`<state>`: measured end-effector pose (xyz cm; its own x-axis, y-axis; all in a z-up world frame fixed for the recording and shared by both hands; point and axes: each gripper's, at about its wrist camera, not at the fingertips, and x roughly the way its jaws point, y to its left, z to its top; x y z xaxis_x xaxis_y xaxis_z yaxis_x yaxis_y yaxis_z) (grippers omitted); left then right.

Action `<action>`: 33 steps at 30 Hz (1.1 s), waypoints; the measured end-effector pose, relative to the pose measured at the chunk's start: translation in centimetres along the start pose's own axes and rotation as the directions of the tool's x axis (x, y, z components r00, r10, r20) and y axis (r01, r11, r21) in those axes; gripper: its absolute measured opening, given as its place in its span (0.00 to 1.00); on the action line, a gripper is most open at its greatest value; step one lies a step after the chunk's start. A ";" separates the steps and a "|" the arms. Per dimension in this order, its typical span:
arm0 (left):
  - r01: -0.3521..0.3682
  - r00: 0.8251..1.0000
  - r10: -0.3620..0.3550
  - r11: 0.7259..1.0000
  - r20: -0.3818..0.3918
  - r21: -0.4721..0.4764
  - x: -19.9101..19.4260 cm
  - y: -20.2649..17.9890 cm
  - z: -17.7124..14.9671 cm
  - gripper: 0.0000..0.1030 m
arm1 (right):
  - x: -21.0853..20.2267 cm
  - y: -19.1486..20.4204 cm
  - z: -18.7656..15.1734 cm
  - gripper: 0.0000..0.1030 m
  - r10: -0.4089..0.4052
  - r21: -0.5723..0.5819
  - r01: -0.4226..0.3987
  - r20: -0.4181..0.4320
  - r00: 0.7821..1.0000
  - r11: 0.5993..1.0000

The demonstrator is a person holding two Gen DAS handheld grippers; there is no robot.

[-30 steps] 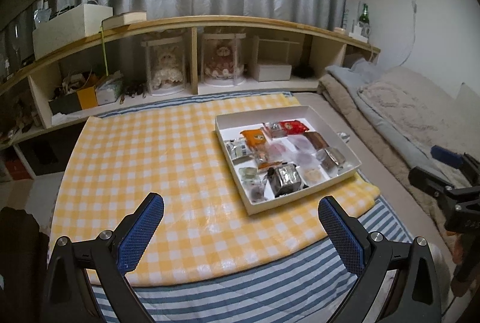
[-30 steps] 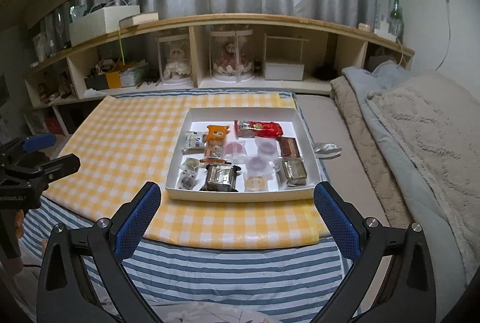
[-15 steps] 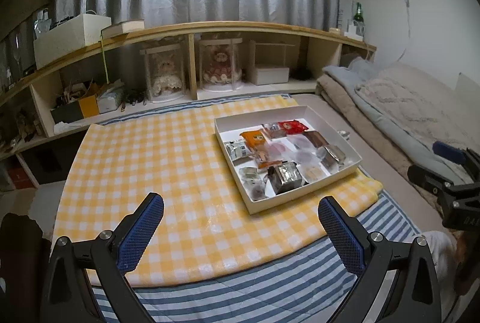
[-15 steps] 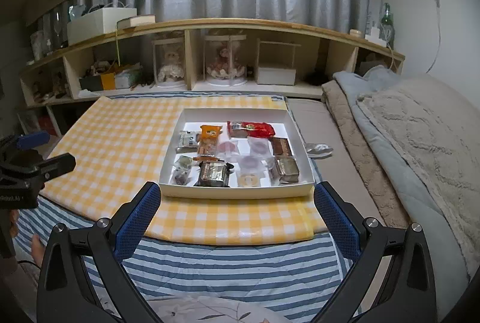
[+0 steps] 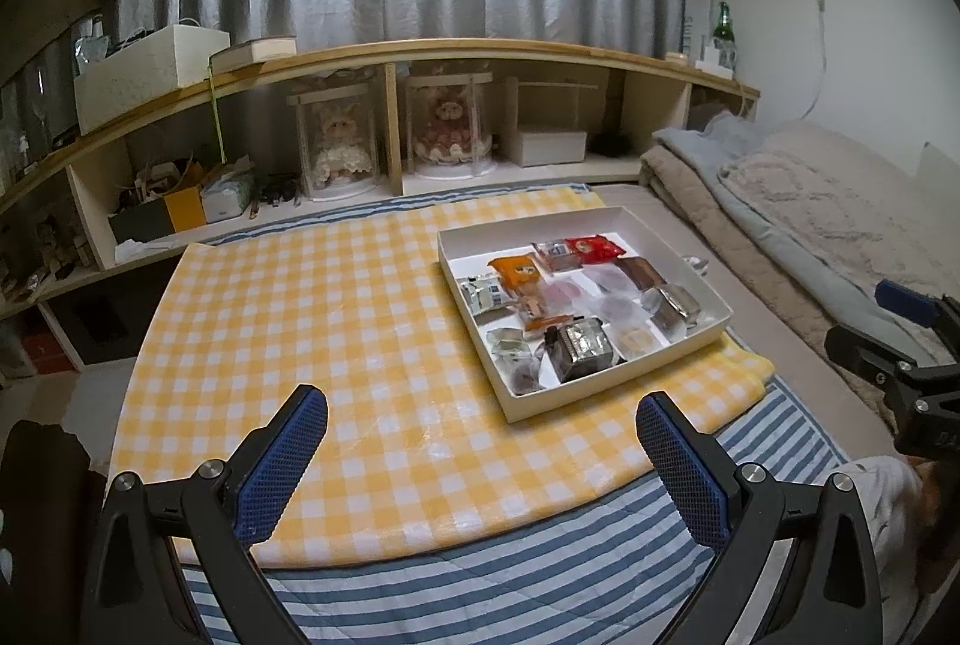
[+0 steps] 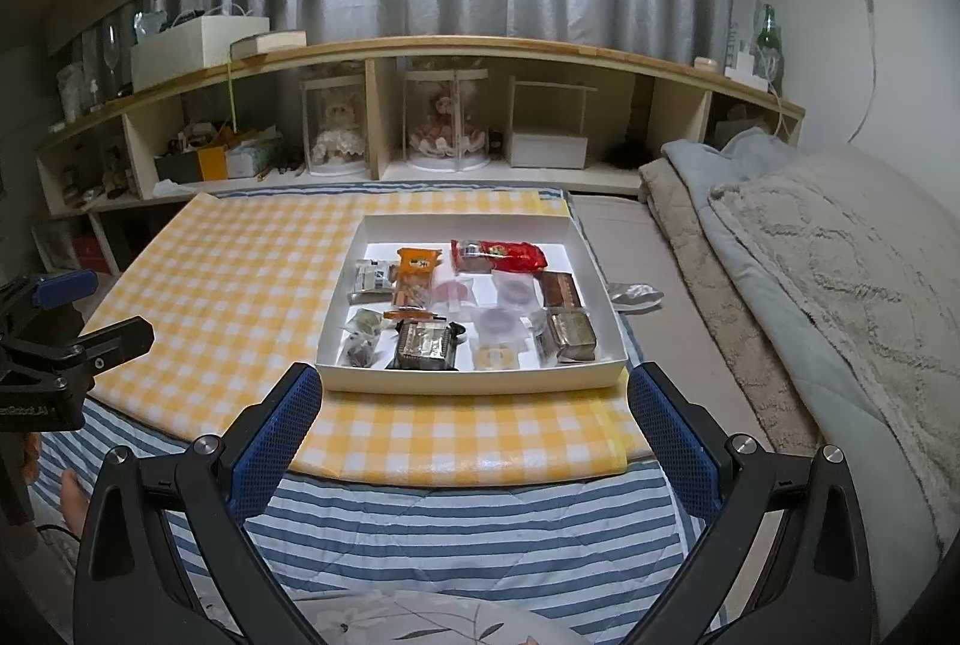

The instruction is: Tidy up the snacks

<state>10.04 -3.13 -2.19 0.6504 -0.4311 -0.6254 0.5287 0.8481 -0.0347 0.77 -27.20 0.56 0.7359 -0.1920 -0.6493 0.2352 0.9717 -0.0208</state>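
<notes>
A shallow white box (image 6: 468, 383) (image 5: 624, 381) sits on the yellow checked cloth (image 5: 312, 321) and holds several wrapped snacks: a red pack (image 6: 504, 254), an orange pack (image 6: 417, 262), a silver-brown pack (image 6: 426, 343). One silver wrapper (image 6: 636, 294) lies outside, right of the box. My left gripper (image 5: 482, 429) hovers open over the cloth, left of and nearer than the box, holding nothing. In front of the box's near wall my right gripper (image 6: 468, 399) stands open and empty. Each gripper also shows at the edge of the other's view.
A long wooden shelf (image 6: 468, 51) with doll cases, boxes and a green bottle (image 6: 768, 36) runs behind. Folded blankets (image 6: 840, 255) lie along the right. A blue striped quilt (image 6: 468, 519) lies under the cloth. A bare foot (image 6: 72, 495) shows at lower left.
Both grippers have drawn slightly closer to the box and tilted up a little; the box and snacks have not moved, and both grippers stay open.
</notes>
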 end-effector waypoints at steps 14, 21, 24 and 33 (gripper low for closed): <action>-0.006 1.000 0.006 1.000 -0.002 -0.004 0.0 -0.3 -0.3 1.00 | 0.1 -0.2 -0.2 1.00 -0.001 0.006 0.001 -0.001 1.000 1.000; -0.008 1.000 0.008 1.000 0.001 -0.006 0.0 -0.4 -0.3 1.00 | 0.0 -0.1 -0.3 1.00 -0.001 0.007 0.001 -0.001 1.000 1.000; -0.009 1.000 0.009 1.000 0.002 -0.006 0.0 -0.4 -0.3 1.00 | 0.0 -0.1 -0.3 1.00 -0.001 0.007 0.001 -0.001 1.000 1.000; -0.008 1.000 0.009 1.000 0.006 -0.003 -0.2 -0.8 -0.4 1.00 | 0.0 -0.1 -0.3 1.00 0.000 0.008 0.000 -0.001 1.000 1.000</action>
<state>9.29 -3.60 -2.35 0.6583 -0.4258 -0.6208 0.5214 0.8527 -0.0320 0.53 -27.28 0.34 0.7351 -0.1919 -0.6502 0.2402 0.9706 -0.0150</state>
